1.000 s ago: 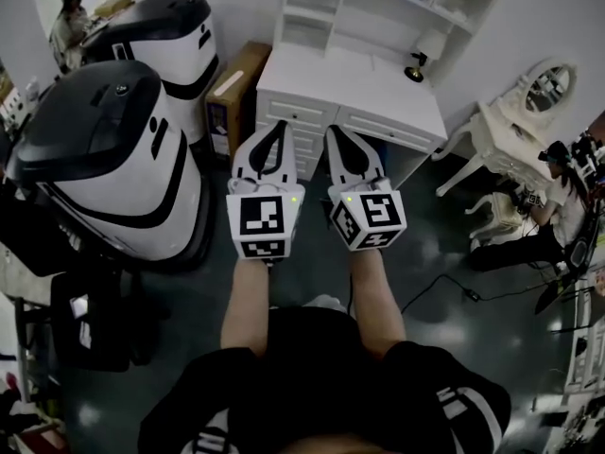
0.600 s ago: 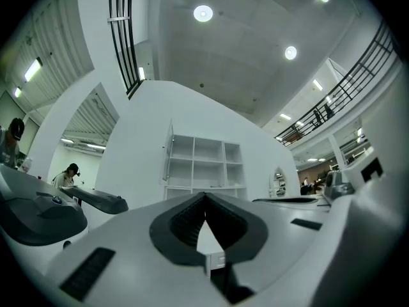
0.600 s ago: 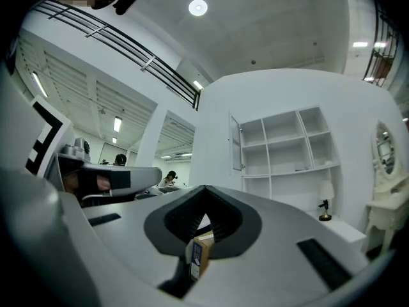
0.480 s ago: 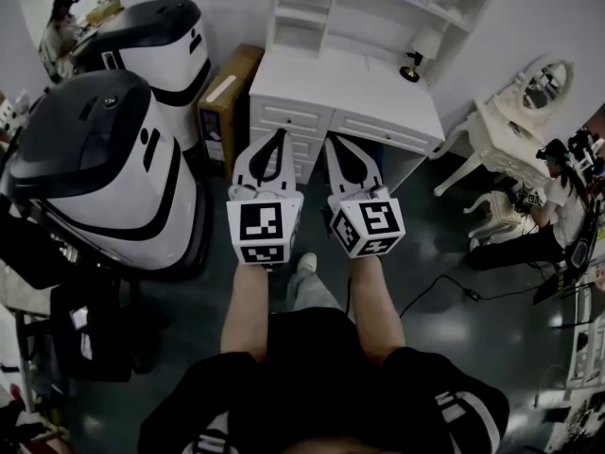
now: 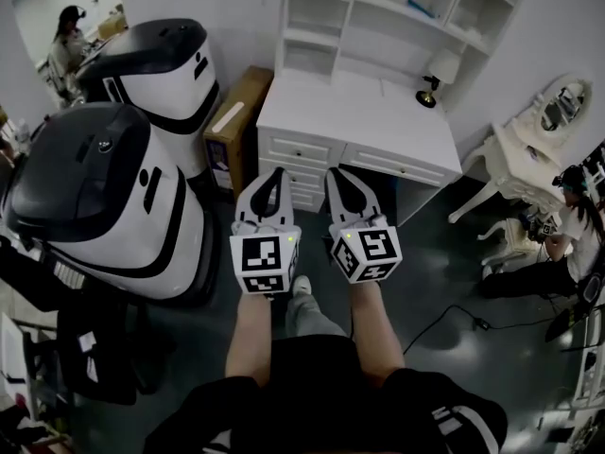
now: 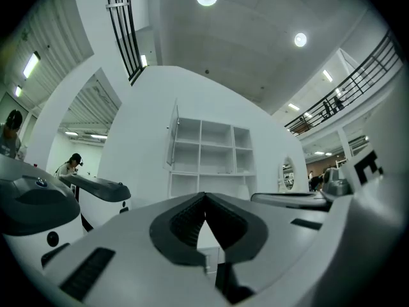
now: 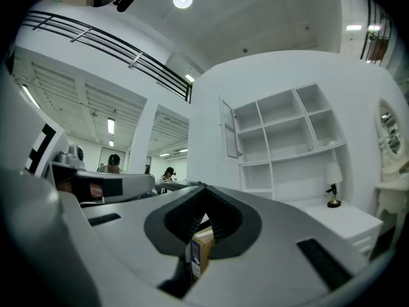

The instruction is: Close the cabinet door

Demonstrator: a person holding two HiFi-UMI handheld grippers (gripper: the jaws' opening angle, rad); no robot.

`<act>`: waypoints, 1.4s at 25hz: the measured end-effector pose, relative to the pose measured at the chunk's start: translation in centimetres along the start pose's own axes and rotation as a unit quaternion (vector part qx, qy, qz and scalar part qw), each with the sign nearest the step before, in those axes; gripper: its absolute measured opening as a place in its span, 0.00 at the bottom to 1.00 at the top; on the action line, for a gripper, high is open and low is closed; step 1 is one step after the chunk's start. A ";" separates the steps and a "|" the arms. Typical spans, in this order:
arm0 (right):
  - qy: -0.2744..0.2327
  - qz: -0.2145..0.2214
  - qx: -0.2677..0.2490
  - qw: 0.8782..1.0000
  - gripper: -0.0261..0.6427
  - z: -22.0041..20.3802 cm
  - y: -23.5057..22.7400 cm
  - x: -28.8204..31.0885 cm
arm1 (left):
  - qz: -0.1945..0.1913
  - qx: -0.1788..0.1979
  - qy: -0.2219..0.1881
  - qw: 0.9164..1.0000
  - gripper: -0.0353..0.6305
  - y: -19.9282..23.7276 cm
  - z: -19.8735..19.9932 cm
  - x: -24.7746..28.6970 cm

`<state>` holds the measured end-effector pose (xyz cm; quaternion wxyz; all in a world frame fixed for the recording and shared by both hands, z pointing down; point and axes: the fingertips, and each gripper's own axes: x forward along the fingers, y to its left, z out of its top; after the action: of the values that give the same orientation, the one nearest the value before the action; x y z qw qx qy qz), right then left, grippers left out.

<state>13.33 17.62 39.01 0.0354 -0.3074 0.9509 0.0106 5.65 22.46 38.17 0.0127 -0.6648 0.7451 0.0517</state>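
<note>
I hold two tools, the left tool and the right tool, side by side and pointing level at the one white table. The jaws of both are together, with nothing between them. The single cabinet door stands open at the upper left corner of the shelf unit on the table's back edge. Two white-and-black machines crowd my left, and bare floor lies to my right.

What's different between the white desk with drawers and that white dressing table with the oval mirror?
The white desk with drawers is boxy and straight-sided; the white dressing table has curved legs. The desk carries a square-celled shelf unit; the dressing table carries an oval mirror. A small lamp stands on the desk; I see none on the dressing table. Both are white and stand against walls.
</note>
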 end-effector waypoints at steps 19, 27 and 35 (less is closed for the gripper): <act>0.021 -0.011 0.063 0.998 0.07 -3.7 -12.6 13.1 | 0.033 -0.006 0.049 0.998 0.07 5.0 -4.7 16.0; -0.019 -0.038 0.061 0.997 0.07 -1.0 -20.1 15.9 | 0.046 -0.001 0.025 0.999 0.07 5.8 -2.7 21.9; -0.036 -0.031 0.062 0.997 0.07 -0.3 -22.9 19.2 | 0.031 0.004 0.006 0.999 0.07 5.0 -1.6 25.4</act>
<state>11.19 -12.14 37.90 0.0893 -0.3337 0.9377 -0.0379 -2.20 -2.25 37.89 0.0095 -0.6414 0.7658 0.0454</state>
